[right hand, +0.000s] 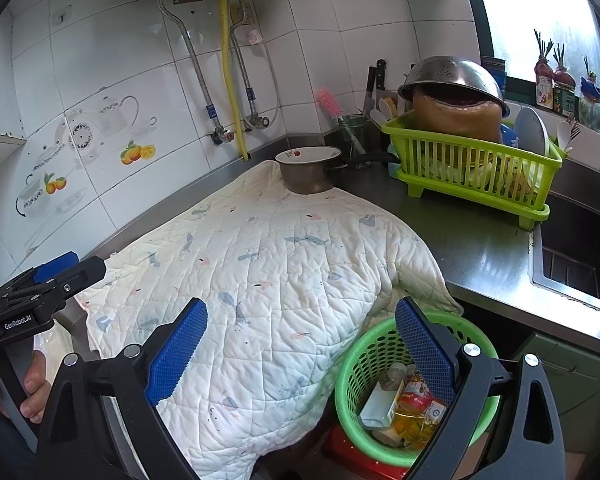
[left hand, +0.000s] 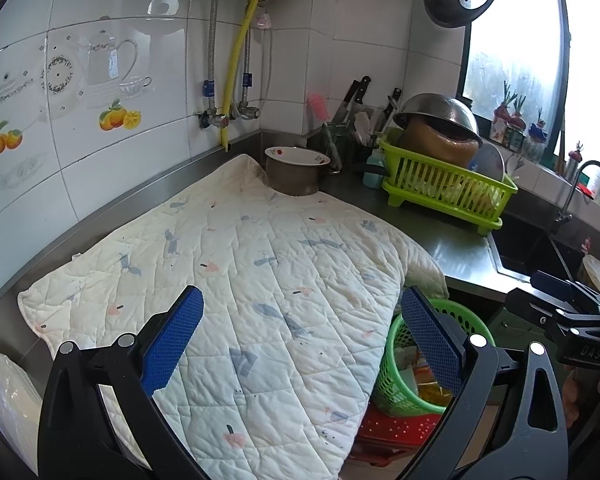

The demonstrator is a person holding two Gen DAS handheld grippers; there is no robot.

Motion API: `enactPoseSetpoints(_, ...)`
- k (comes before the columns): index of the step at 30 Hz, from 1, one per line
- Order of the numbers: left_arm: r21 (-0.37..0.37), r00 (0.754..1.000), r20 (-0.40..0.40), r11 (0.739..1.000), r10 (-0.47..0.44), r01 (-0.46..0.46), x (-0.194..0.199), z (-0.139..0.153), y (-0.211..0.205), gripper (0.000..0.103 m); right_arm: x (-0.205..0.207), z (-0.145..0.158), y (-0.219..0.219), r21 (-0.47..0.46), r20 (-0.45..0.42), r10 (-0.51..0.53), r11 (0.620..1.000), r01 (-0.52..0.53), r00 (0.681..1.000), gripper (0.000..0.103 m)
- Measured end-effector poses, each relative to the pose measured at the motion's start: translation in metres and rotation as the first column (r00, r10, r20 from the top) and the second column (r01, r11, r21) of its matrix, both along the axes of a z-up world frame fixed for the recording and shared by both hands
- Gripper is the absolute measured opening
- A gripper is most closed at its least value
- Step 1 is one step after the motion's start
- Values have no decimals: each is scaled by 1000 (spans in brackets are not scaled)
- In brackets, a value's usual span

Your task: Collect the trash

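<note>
A: What does the right wrist view give you that the left doesn't?

B: A look straight into the green basket (right hand: 364,364). The trash (right hand: 404,404) lies inside: a small white carton, a yellow crinkled wrapper, a little bottle. The basket stands below the tabletop (right hand: 476,252) edge on something red. From the left wrist view the basket (left hand: 396,364) is half covered by the quilted cloth (left hand: 260,280), and its contents are a blur of orange and yellow.

A: And the fingers?

B: Both pairs are released, spread wide with nothing between them. The right gripper (right hand: 300,360) hangs over the cloth's edge and the basket; the left gripper (left hand: 300,344) sits over the cloth. Each view also catches the other tool at its margin, and the right view shows a hand (right hand: 28,384) wrapped around the left handle.

A: Anything cut off or unclear?

B: The red thing under the basket is mostly hidden; I can't tell what it is. At the lower left of the left view a white plastic bag (left hand: 4,392) is cropped.

A: The surroundings?

B: A steel tabletop in a tiled corner, the cloth spread across it, a pot (right hand: 310,170) on its far edge. A lime dish rack (right hand: 476,168) carries an overturned colander (right hand: 452,76). A sink (right hand: 580,256) sits to the right, under a bright window (right hand: 540,12).
</note>
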State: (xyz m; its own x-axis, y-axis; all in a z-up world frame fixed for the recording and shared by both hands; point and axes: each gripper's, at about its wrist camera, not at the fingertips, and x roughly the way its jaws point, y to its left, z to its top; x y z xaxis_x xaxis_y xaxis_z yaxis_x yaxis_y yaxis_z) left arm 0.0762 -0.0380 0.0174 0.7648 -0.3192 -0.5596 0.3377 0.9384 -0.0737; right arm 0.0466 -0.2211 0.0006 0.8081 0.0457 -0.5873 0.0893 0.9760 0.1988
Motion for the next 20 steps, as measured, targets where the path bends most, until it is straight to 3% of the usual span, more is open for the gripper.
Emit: enactPoseSetpoints(20, -7, 999, 13, 999, -38, 38, -3, 3, -3, 98, -5, 0, 1, -4, 5, -3, 1000, 3, 1000, 92)
